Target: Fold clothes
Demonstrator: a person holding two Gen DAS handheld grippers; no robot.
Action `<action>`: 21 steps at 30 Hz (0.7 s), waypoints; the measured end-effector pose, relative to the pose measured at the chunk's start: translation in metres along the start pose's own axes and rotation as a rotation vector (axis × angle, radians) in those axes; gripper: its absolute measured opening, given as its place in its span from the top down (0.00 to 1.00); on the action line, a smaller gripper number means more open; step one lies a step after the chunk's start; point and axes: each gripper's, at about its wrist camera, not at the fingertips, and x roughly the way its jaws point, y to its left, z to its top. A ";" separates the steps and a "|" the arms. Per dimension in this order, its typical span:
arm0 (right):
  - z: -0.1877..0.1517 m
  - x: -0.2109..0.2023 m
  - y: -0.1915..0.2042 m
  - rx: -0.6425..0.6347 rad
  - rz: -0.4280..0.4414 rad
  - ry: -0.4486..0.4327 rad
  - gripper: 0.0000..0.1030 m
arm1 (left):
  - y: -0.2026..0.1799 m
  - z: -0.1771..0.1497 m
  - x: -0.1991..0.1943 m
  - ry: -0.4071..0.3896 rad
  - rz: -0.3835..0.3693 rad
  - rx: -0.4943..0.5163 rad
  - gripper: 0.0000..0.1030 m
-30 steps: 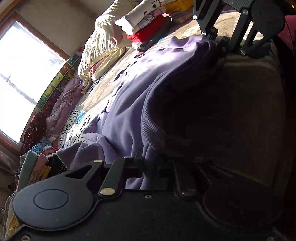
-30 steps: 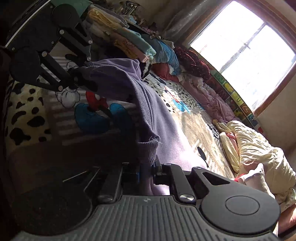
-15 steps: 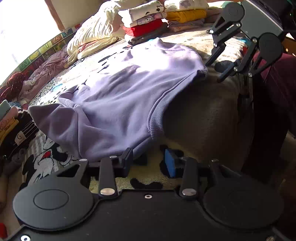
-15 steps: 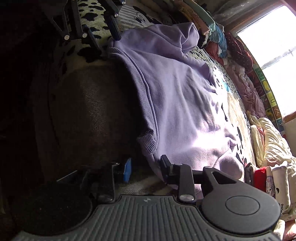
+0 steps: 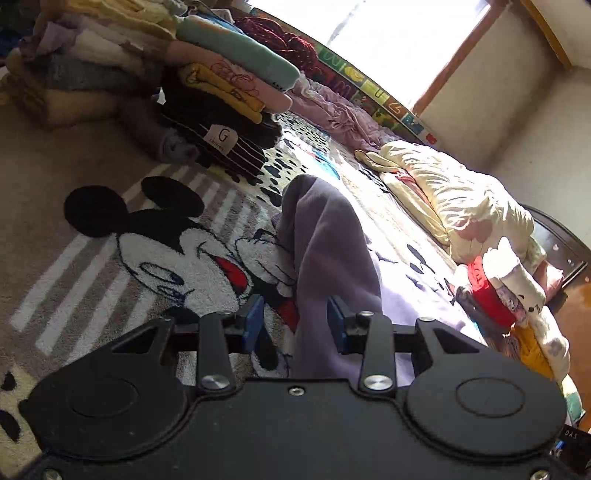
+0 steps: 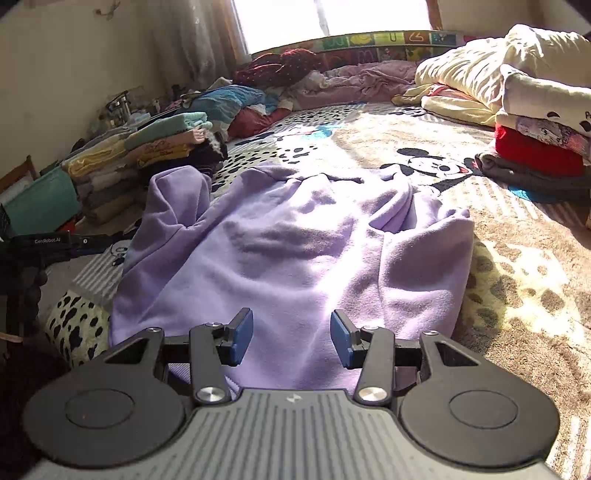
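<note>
Just ahead of my right gripper (image 6: 291, 338) lies the soft lilac fleece sweatshirt (image 6: 295, 258), spread front-down on the cartoon-mouse patterned blanket (image 6: 517, 266) over the bed; I judge it light, limp and a little bulky, slow to slide on the plush, so it is best pinched at a ribbed hem or cuff rather than mid-panel; my right jaws are spreading, blue pads apart above the near hem, nothing pressed between them. My left gripper (image 5: 295, 319) stands part-spread, its pads either side of a raised, rumpled sleeve (image 5: 325, 236) without squeezing it. Beyond, to the left, a stack of folded clothes (image 6: 162, 147); to the right, a cream quilt (image 6: 480, 62); farthest, the bright window (image 6: 332, 16).
</note>
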 end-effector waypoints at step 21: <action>0.013 0.081 -0.166 0.532 -0.032 -0.189 0.53 | -0.077 0.033 0.195 0.168 0.221 0.310 0.70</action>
